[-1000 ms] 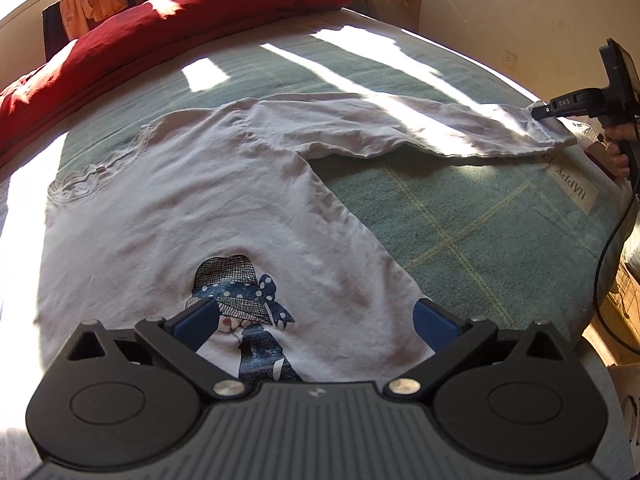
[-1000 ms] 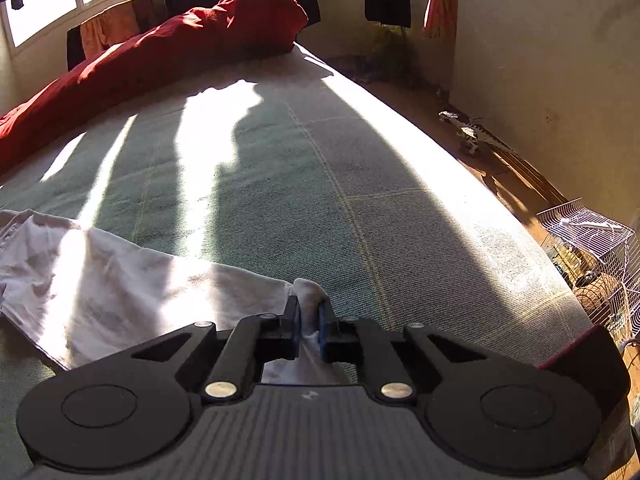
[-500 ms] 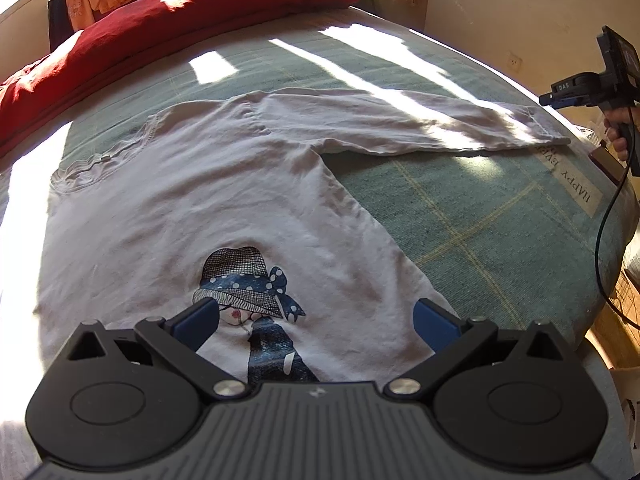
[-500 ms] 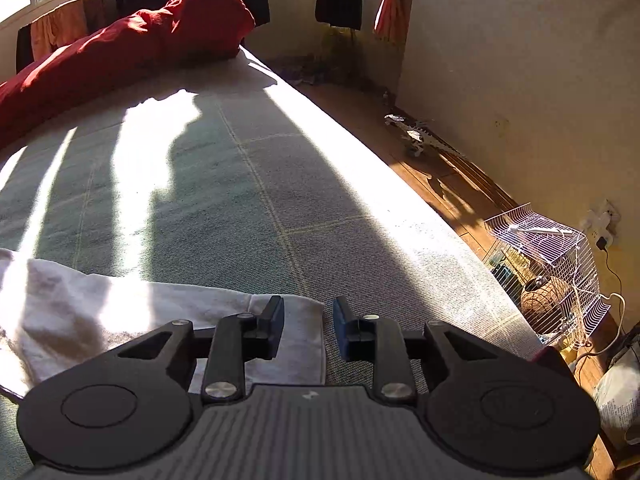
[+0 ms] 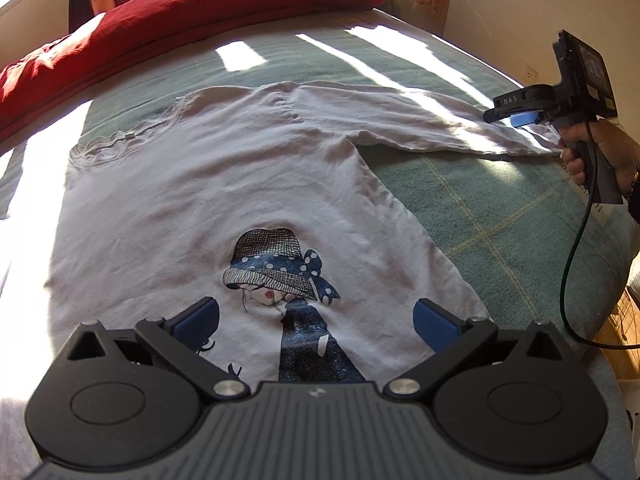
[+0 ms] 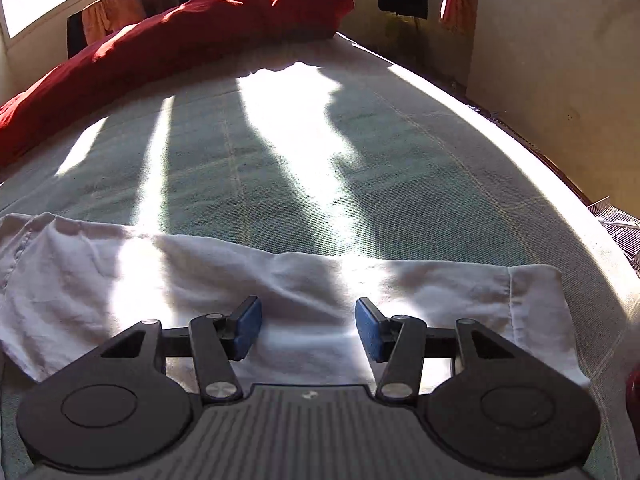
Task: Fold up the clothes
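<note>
White cotton long-sleeved shirt (image 5: pixel 208 200) is lying face up and spread flat on a green checked bedspread (image 5: pixel 500 216), its collar pointing toward the far end of the bed and its hem running under the camera in the left wrist view. A printed figure in a striped hat with a dotted blue bow (image 5: pixel 276 268) is sitting on the chest of the garment. One sleeve (image 5: pixel 400 120) is stretching out sideways across the bedspread toward the bed's right edge, lying flat with sun stripes falling over it; its cuff (image 6: pixel 536 304) is resting close to that edge. Left gripper (image 5: pixel 316 320) is hovering above the lower front of the shirt with its blue-padded jaws standing wide apart, gripping nothing, the cloth below showing plainly between them. Right gripper (image 6: pixel 308 328) is hanging over the middle of the sleeve, its jaws opening at this moment, the blue pads (image 6: pixel 248 328) standing clear of the fabric, which is lying loose beneath and between them and is not being pinched. In the left wrist view the same tool is appearing at the far right, held by a hand (image 5: pixel 600 152) on its pistol grip, with a dark cable (image 5: pixel 568 272) looping down from it past the bed's edge. A rumpled red duvet (image 5: pixel 180 12) is lying heaped along the far side of the bed under a window.
</note>
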Available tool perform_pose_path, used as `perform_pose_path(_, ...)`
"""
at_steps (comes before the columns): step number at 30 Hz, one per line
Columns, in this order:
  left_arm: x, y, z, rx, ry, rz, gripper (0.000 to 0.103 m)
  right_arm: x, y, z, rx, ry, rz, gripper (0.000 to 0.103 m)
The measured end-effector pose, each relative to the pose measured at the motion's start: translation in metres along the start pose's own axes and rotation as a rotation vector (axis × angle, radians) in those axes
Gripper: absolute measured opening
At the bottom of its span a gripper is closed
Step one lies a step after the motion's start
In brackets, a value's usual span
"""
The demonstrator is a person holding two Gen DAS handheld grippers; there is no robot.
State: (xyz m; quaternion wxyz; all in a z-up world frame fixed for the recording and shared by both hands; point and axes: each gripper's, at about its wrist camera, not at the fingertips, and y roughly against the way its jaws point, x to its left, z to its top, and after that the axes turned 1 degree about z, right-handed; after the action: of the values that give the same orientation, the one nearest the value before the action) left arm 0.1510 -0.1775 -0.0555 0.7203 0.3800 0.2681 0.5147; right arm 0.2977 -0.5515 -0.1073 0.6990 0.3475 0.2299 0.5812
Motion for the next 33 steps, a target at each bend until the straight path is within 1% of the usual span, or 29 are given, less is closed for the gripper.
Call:
perform_pose_path(4, 0.011, 0.003, -0.004, -0.006, 0.025, 0.011, 0.103, -0.032, -0.009, 0.021, 0.032, -0.126, -0.050, 0.057)
perform_pose_path(6, 0.017, 0.006, -0.006, -0.011, 0.039, 0.016, 0.103, -0.035, -0.003, 0.030, 0.057, -0.160, -0.066, 0.057)
perform_pose_path(7, 0.020, 0.007, -0.007, -0.012, 0.047, 0.019, 0.103, -0.032, 0.003, 0.034, 0.058, -0.168, -0.053, 0.058)
perform_pose_path(10, 0.029, 0.010, -0.011, -0.018, 0.067, 0.027, 0.103, -0.005, 0.024, 0.038, 0.040, -0.151, 0.078, 0.068)
perform_pose_path(13, 0.035, 0.014, -0.015, -0.023, 0.083, 0.033, 0.103, 0.040, 0.028, 0.037, 0.075, -0.146, 0.236, 0.069)
perform_pose_path(16, 0.042, 0.016, -0.018, -0.023, 0.096, 0.033, 0.103, 0.088, 0.018, 0.033, 0.122, -0.137, 0.352, 0.069)
perform_pose_path(19, 0.050, 0.014, -0.022, -0.012, 0.100, 0.042, 0.103, 0.126, 0.011, 0.030, 0.130, -0.137, 0.486, 0.069)
perform_pose_path(21, 0.056, 0.010, -0.024, 0.002, 0.109, 0.052, 0.103, 0.151, 0.007, 0.028, 0.134, -0.137, 0.576, 0.073)
perform_pose_path(23, 0.062, 0.004, -0.028, 0.018, 0.123, 0.054, 0.103, 0.163, -0.001, 0.027, 0.140, -0.134, 0.619, 0.073)
perform_pose_path(26, 0.069, -0.006, -0.034, 0.049, 0.139, 0.065, 0.103, 0.158, -0.018, 0.029, 0.137, -0.135, 0.562, 0.073)
perform_pose_path(27, 0.071, -0.009, -0.036, 0.062, 0.144, 0.069, 0.103, 0.150, -0.023, 0.029, 0.127, -0.136, 0.525, 0.073)
perform_pose_path(29, 0.073, -0.013, -0.040, 0.078, 0.153, 0.070, 0.103, 0.124, -0.025, 0.032, 0.100, -0.156, 0.435, 0.073)
perform_pose_path(31, 0.074, -0.014, -0.042, 0.078, 0.152, 0.071, 0.103, 0.098, -0.026, 0.035, 0.072, -0.178, 0.343, 0.073)
perform_pose_path(33, 0.074, -0.014, -0.043, 0.077, 0.152, 0.071, 0.103, 0.075, -0.019, 0.038, 0.072, -0.225, 0.283, 0.073)
